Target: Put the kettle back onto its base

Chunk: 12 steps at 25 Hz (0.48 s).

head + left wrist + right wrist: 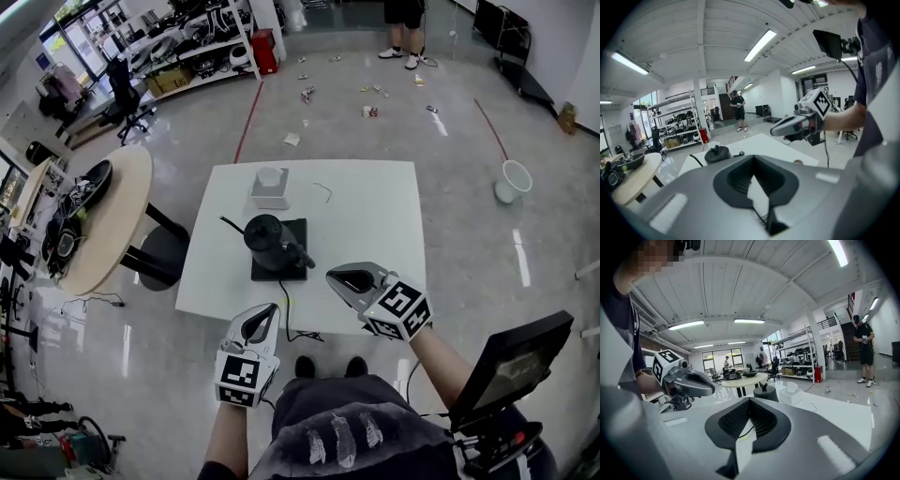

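Note:
The black gooseneck kettle [269,236] stands upright on its black square base [298,234] in the middle of the white table [375,216]. The left gripper view shows the kettle's lid [717,153] beyond the jaws, and the right gripper view shows it too [765,392]. My left gripper [273,308] hovers off the table's near edge, shut and empty. My right gripper [334,277] hangs over the near edge, right of the kettle, also shut on nothing. Both stand apart from the kettle. Each gripper appears in the other's view: right gripper [774,132], left gripper [711,390].
A white tissue box [270,187] sits behind the kettle. A black cable [285,309] runs from the base over the near edge. A round wooden table [112,220] with clutter stands left, a white bucket [512,181] right, a monitor [511,361] near right.

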Motion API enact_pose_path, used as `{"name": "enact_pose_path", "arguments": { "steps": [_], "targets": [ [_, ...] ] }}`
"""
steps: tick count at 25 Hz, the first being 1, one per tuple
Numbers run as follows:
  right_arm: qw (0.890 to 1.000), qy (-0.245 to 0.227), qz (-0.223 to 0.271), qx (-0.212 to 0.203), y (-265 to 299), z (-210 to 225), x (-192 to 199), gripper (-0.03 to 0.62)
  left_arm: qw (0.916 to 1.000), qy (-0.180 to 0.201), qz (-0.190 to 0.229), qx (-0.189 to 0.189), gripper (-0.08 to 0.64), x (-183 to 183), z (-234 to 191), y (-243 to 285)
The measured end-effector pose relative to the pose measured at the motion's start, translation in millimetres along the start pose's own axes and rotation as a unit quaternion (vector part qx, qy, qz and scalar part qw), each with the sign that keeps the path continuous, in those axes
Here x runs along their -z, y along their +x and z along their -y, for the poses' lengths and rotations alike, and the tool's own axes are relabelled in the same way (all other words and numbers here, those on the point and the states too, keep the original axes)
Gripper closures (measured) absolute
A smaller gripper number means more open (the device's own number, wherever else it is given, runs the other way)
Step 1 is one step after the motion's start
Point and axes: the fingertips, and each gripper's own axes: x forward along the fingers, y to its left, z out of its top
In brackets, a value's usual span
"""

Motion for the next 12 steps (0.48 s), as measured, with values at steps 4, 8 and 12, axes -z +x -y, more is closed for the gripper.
{"name": "enact_pose_path", "arguments": {
  "steps": [4,8,12],
  "targets": [
    [1.000,-0.011,0.003,0.004,7.2,-9.1,-11.0,0.591,0.9998,0.002,0.020,0.002,0.560,-3.4,-9.7,-6.0],
    [1.000,-0.018,0.006,0.009,21.8,-27.5,-21.9,0.591,0.9993,0.006,0.035,0.010,0.560,1.2,-22.0,-19.9],
    [1.000,-0.029,0.004,0.005,45.3,-61.5,-29.3,0.591,0.9989,0.001,0.047,0.007,0.560,15.6,-47.3,-42.5]
  ]
}}
